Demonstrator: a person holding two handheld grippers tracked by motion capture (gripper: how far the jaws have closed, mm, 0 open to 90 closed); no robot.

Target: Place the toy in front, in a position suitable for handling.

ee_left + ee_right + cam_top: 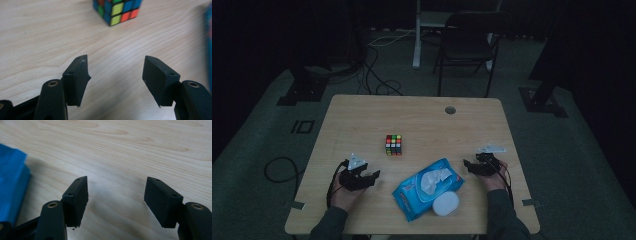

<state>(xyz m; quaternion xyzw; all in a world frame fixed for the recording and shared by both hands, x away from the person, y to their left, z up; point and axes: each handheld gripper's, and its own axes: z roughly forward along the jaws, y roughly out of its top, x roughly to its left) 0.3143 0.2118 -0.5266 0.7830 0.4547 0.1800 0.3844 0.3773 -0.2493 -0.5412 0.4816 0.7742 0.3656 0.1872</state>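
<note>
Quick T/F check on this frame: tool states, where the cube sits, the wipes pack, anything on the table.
1. Both tools are open and hold nothing. True: the left tool and the right tool each have their jaws spread over bare table.
2. The puzzle cube lies between the left tool's jaws. False: it stands farther out on the table, apart from them.
3. The blue wipes pack is open, with a white wipe sticking out. True.
4. The white round lid rests against the cube. False: it lies at the pack's near corner, far from the cube.
5. The wipes pack sits between the two hands. True.
</note>
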